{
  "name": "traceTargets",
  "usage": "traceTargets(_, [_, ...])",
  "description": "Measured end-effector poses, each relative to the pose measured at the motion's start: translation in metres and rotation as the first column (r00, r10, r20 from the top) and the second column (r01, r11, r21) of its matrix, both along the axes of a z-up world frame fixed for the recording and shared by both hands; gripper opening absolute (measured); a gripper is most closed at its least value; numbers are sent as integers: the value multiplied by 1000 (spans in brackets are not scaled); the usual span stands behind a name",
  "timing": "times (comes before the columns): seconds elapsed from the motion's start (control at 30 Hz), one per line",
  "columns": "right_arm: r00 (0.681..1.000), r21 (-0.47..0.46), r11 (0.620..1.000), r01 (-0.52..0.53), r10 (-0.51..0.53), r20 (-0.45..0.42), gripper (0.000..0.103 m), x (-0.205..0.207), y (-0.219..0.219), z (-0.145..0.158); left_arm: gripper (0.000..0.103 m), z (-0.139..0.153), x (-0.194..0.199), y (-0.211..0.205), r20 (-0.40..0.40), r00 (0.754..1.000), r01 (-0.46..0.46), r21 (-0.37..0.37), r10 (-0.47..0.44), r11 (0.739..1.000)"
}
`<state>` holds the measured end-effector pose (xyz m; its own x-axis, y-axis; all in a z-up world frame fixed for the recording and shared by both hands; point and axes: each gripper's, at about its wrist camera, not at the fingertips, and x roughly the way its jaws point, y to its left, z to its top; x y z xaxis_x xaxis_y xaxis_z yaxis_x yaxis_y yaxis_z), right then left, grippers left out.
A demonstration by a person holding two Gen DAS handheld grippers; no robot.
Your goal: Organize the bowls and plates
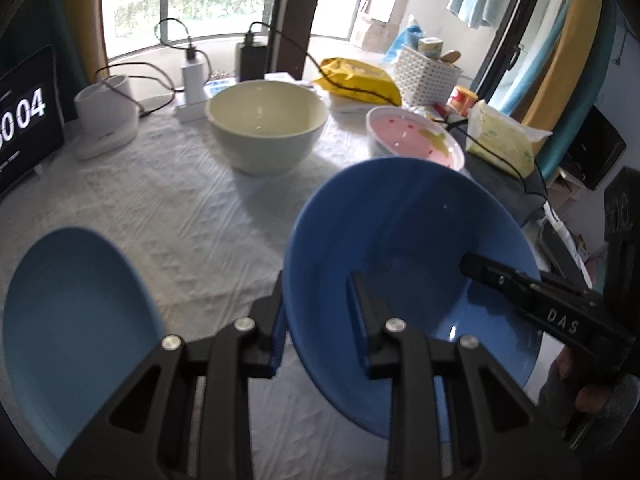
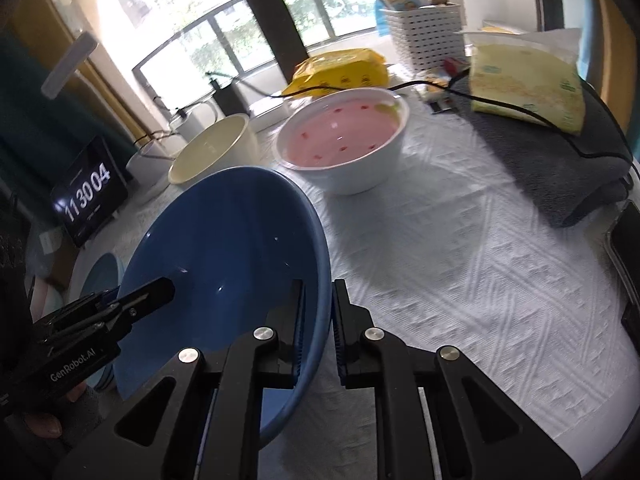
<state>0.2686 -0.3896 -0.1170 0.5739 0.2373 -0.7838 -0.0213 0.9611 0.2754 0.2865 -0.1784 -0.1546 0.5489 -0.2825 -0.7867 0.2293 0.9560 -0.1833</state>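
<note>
Two grippers hold one blue bowl (image 1: pixel 404 264) between them, and I am steering both. My left gripper (image 1: pixel 320 320) is clamped on the near left rim, one finger outside the wall and one inside. My right gripper (image 2: pixel 318 328) is clamped on the rim at the other side, pinching the thin wall tight.

I think the bowl is lifted a bit off the white cloth (image 2: pixel 460 280) and tipped, though I cannot see under it. A cream bowl (image 1: pixel 266 124) sits farther back near the window. A pink bowl (image 2: pixel 344 140) sits beside it, more to the right. A light blue plate (image 1: pixel 76 332) lies on the cloth at my left, close to the blue bowl but apart from it.

My guess is that the blue bowl should go into or next to one of the other bowls.

What could go wrong? The rim is smooth and thin, so it could slip out if one hand pulls faster than the other. If my hands twist different ways, the bowl could pop free and fall. A black cable (image 2: pixel 500 106) runs past the pink bowl, and a low swing could catch it. I might also bump the pink bowl if I come in too low.
</note>
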Motion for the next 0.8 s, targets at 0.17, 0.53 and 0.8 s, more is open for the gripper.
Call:
traceTargets(0.17, [998,-4,999,-45,45,-36,14,-4,19,-2,28,2,-8,11,-1,1000,-21,25,21,999])
traceTargets(0.53, [995,-9,997,-78,77,-70,15,-8,31,-8,28,-14,-8,8,-66,998,0,40,2,999])
traceTargets(0.8, [995,5,997,-83,83,-61,30,-6,20,2,31,-2,-6,19,-50,998,-43,41,46,998])
